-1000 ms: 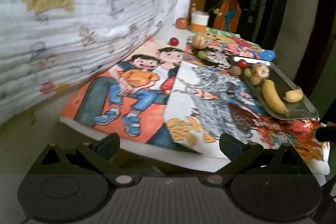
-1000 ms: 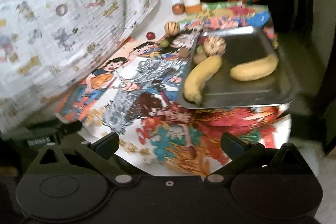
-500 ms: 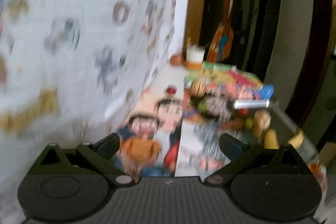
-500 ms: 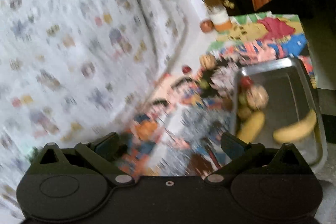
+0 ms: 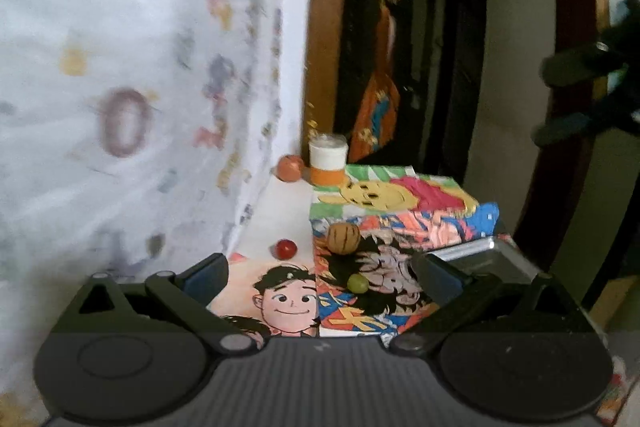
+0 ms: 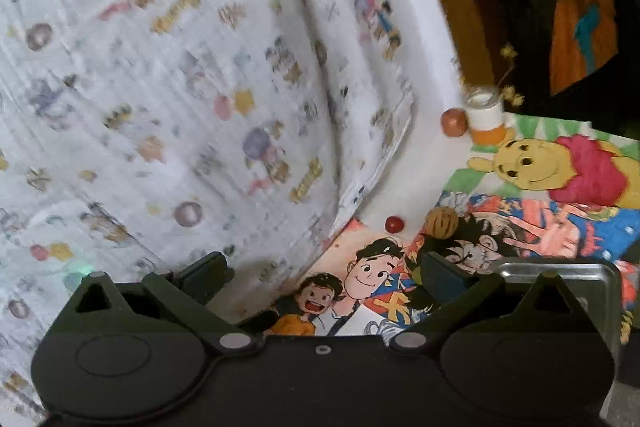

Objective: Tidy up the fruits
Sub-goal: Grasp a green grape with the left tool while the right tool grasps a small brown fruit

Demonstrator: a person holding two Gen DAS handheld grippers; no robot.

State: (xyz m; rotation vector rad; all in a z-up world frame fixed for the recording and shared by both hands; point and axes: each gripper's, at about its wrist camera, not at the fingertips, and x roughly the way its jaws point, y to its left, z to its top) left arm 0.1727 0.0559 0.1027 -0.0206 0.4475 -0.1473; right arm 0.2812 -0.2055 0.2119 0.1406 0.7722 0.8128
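Swung up and forward within the last second — both views lifted off the near edge of the tabletop (image 5: 288, 211) and now aimed at its far end, with the bananas seen on the metal tray (image 6: 560, 269) a moment ago dropped out of frame and only the tray's far rim left showing. Left claw (image 5: 320, 273) spread wide and carrying nothing; right claw (image 6: 322, 273) likewise released and bare. Ahead of the left claw, loose fruit lying on the cartoon posters (image 5: 400, 227): a small green grape (image 5: 357, 283) nearest, a tan ribbed fruit (image 5: 343, 237) just beyond it, a small red fruit (image 5: 286, 249) on bare white surface to the left, and a reddish apple (image 5: 291, 167) far back, touching or nearly touching a white-and-orange jar (image 5: 328, 159). Probably a shift from surveying the tray to lining up on the stragglers outside it, so gathering looks only partly done (grape the likeliest first pick, judging by aim). No brand or label legible on the jar; yellow characters on the nearest poster too cropped to read, curtain (image 6: 180, 87) print smeared by motion — nothing readable.
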